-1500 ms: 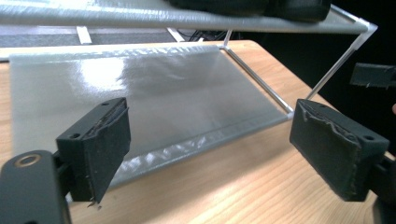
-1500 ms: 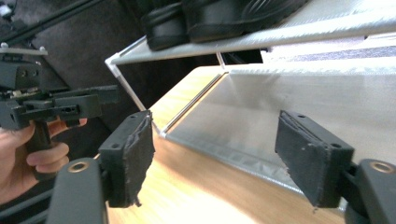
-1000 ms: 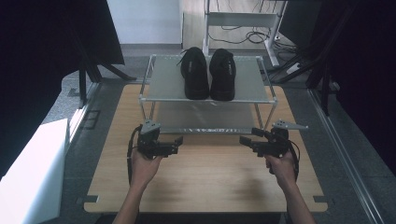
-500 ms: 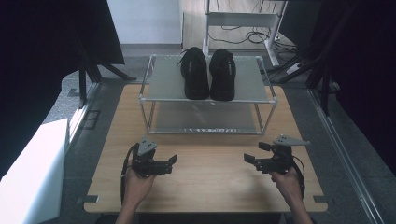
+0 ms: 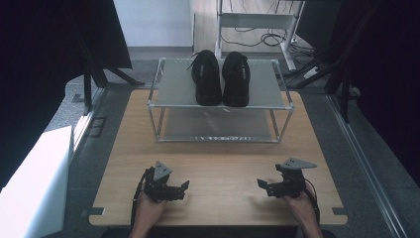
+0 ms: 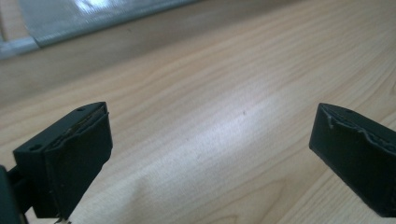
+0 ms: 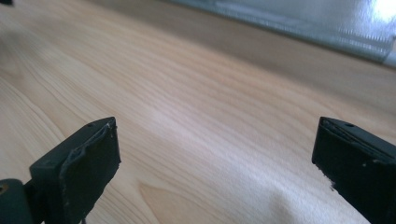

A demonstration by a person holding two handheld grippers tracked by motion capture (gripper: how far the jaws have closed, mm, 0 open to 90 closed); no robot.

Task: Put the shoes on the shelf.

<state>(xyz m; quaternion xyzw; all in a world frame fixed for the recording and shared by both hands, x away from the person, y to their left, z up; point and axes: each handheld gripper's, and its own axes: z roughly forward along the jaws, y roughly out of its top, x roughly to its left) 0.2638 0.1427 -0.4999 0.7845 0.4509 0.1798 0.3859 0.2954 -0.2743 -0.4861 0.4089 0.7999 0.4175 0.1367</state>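
Two hand-held grippers low over wooden table (image 5: 218,163), black shoes (image 5: 221,79) on rack (image 5: 173,105) beyond.

High view: left gripper (image 5: 184,185) and right gripper (image 5: 260,184) empty, well apart from shoes atop rack. Left gripper view: jaws spread wide. Right gripper view: likewise. Shoes probably light, pliable; best gripped at heel collar.

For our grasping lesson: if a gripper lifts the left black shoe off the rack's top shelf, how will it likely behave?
The left black shoe looks soft-topped with loose laces, so its upper would probably give under the jaws. It seems light for its size. It stands close beside the right shoe, so pushing sideways would likely nudge that one on the rack.
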